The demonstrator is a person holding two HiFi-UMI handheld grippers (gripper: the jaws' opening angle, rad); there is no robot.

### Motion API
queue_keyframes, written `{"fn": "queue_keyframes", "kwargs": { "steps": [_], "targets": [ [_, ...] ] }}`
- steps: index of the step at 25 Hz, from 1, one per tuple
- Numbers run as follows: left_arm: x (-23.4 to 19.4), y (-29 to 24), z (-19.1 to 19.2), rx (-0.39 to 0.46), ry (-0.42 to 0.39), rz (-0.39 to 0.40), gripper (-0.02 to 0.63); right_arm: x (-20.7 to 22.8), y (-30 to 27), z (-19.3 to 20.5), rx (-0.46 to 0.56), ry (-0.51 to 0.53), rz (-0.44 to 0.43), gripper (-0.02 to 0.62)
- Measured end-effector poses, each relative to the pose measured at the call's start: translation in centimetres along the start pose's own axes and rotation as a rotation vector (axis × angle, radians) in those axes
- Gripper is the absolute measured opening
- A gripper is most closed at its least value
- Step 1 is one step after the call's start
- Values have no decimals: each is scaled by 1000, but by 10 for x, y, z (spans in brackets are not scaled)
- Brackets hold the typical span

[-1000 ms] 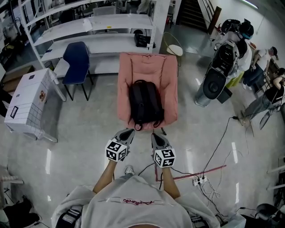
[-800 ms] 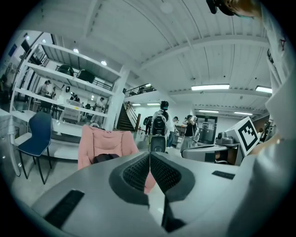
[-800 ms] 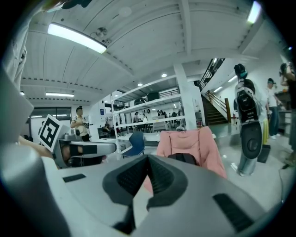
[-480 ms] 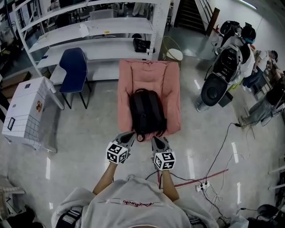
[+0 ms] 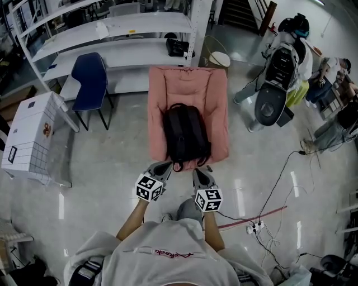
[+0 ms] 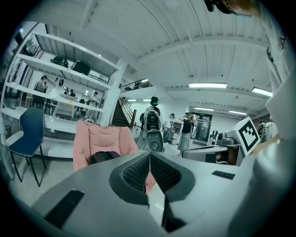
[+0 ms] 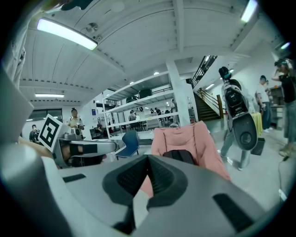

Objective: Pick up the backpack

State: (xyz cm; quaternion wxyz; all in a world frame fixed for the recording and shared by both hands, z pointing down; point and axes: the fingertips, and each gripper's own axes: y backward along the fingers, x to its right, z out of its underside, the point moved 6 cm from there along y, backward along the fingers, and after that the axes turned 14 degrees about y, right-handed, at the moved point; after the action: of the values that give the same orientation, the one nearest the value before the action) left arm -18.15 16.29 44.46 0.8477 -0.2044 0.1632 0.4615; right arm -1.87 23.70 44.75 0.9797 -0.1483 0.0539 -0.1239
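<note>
Straight ahead of me, on the seat of a pink padded chair [image 5: 187, 84], the backpack [image 5: 184, 134] lies flat; it is black, plain, long and rounded, with a small carry loop [image 5: 178, 166] at its near end hanging over the front edge of the seat. My left gripper [image 5: 163, 166] and right gripper [image 5: 201, 173] are side by side just short of that edge, one on each side of the loop, and neither touches the bag. Both gripper views show the ribbed pads pressed together with nothing between them. Each gripper carries a cube with black-and-white square markers. The floor [image 5: 112, 167] is pale, glossy and shows light reflections, with black cables and a white power strip [image 5: 254, 226] to my right beside a red line. Behind the pink chair stand white shelves [image 5: 128, 28], with a dark blue chair [image 5: 90, 78] in front of them and a white box [image 5: 31, 134] further left; the box has a small emblem on its side that is too small to read. Several people [image 5: 330, 72] are at the far right near a staircase [image 5: 240, 14]. Red lettering runs across my shirt [image 5: 168, 254], but I cannot make it out
</note>
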Motion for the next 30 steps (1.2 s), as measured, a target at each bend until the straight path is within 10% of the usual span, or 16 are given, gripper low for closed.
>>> {"fn": "queue_keyframes", "kwargs": {
  "steps": [30],
  "targets": [
    [-90,-161,-84,39,14,-117,14,140,-166,-42,18,14,-96,18]
  ]
}}
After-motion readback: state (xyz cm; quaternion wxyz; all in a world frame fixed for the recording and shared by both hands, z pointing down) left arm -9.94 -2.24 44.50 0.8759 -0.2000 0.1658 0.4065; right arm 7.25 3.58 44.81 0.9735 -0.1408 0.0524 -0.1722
